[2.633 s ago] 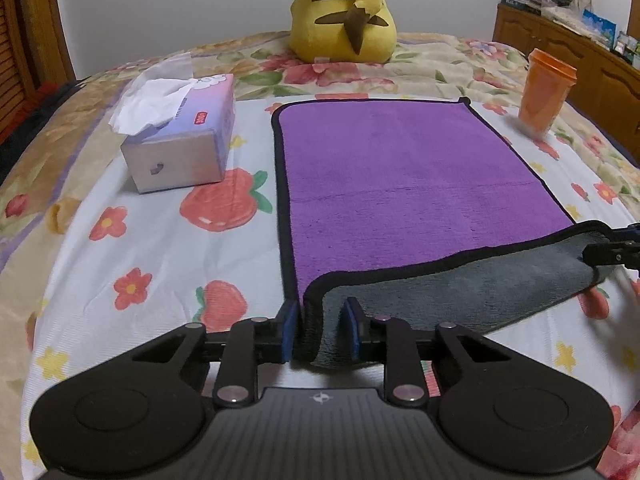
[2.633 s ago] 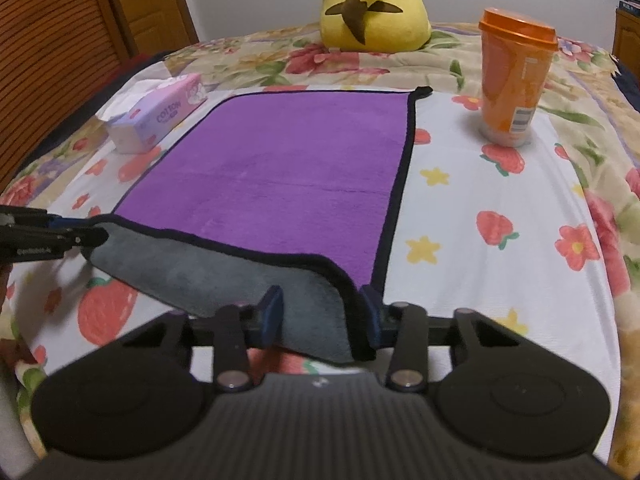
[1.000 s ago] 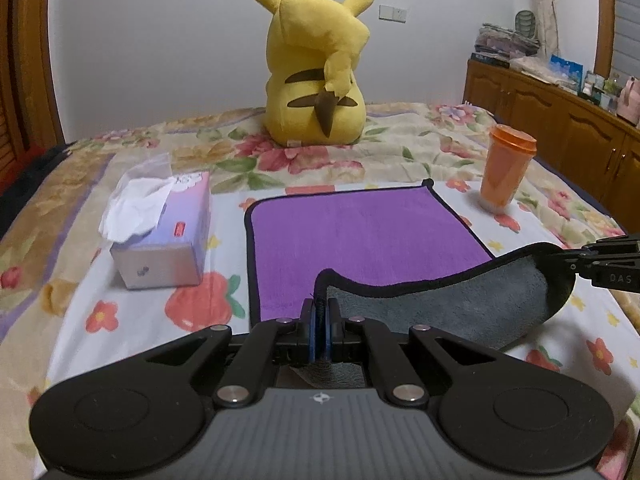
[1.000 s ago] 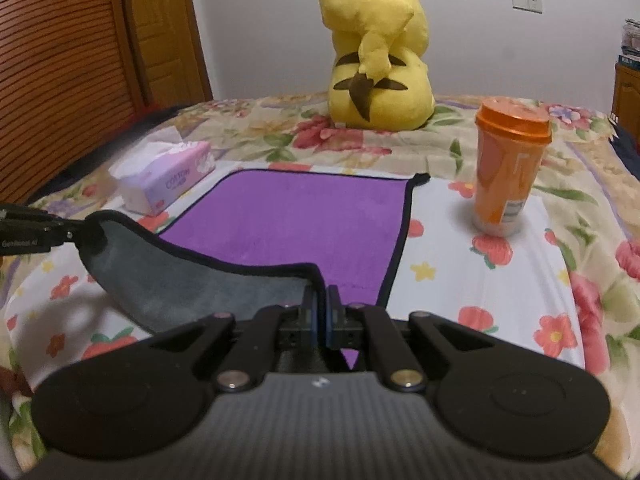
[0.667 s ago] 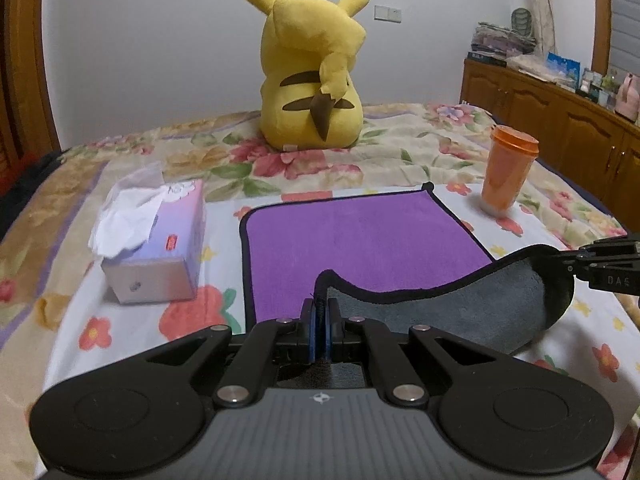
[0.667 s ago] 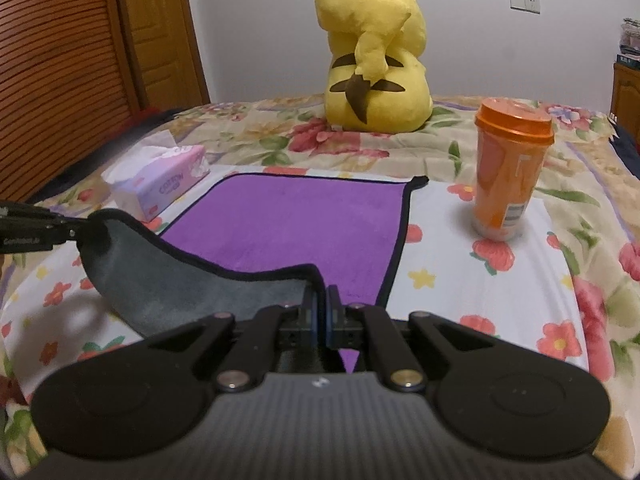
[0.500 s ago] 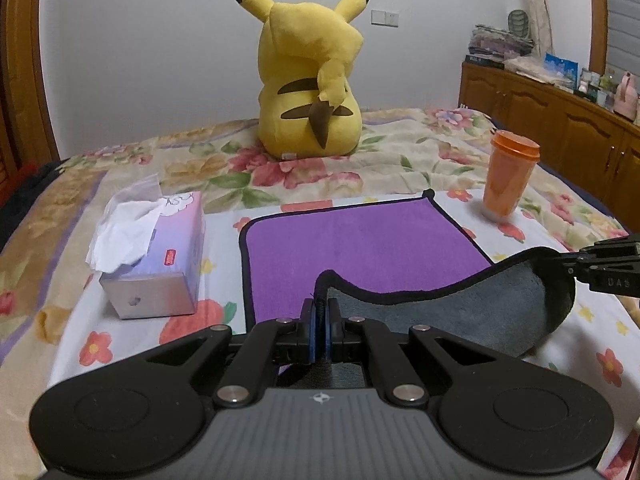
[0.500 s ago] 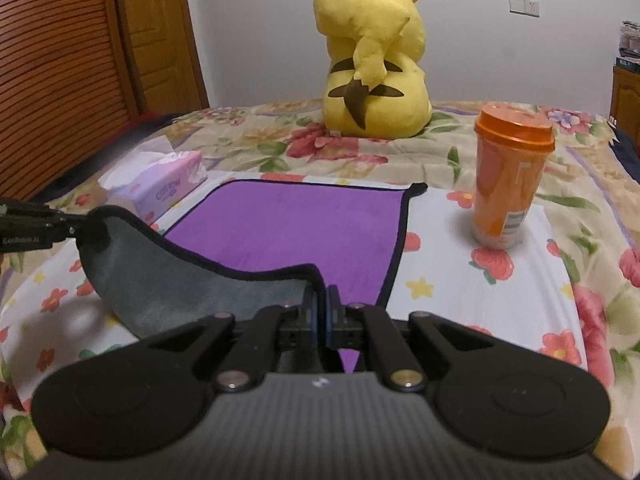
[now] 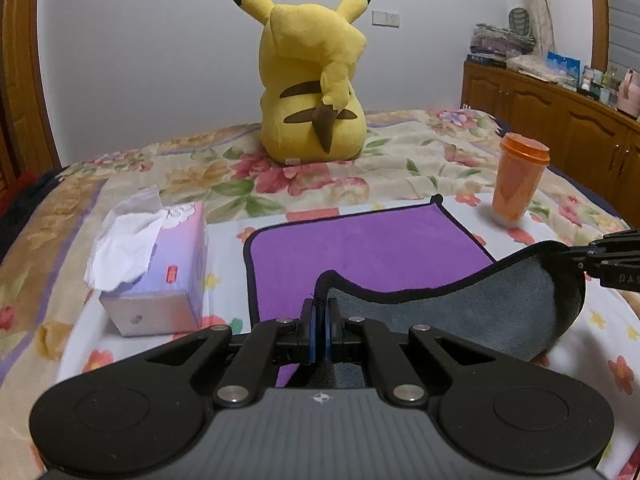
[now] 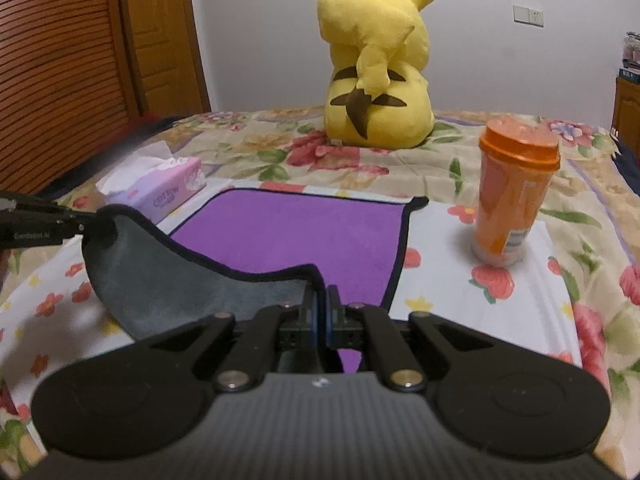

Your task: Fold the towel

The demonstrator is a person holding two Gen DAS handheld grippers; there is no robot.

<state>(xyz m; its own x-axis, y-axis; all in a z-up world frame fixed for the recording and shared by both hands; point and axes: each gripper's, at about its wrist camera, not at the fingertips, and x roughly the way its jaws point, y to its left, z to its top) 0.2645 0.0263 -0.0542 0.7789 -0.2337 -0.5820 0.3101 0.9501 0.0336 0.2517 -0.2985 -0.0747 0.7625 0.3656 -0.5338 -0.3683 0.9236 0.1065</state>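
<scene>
A purple towel (image 9: 360, 244) with a grey underside and black hem lies on the flowered bedspread; it also shows in the right wrist view (image 10: 296, 232). My left gripper (image 9: 319, 312) is shut on the near left corner. My right gripper (image 10: 320, 304) is shut on the near right corner. Both hold the near edge lifted above the bed, so the grey underside (image 9: 472, 308) hangs curved between them. The far half of the towel lies flat. The right gripper's tip shows in the left wrist view (image 9: 576, 258), the left gripper's tip in the right wrist view (image 10: 76, 222).
A tissue box (image 9: 160, 272) stands left of the towel. An orange lidded cup (image 10: 512, 200) stands to its right. A yellow plush toy (image 9: 312, 76) sits beyond the far edge. A wooden cabinet (image 9: 560, 116) runs along the right; wooden doors (image 10: 80, 60) are at left.
Both grippers have risen and moved forward with the towel's near edge; more of the towel is off the bed. Earlier the jaws closed on the corners.
</scene>
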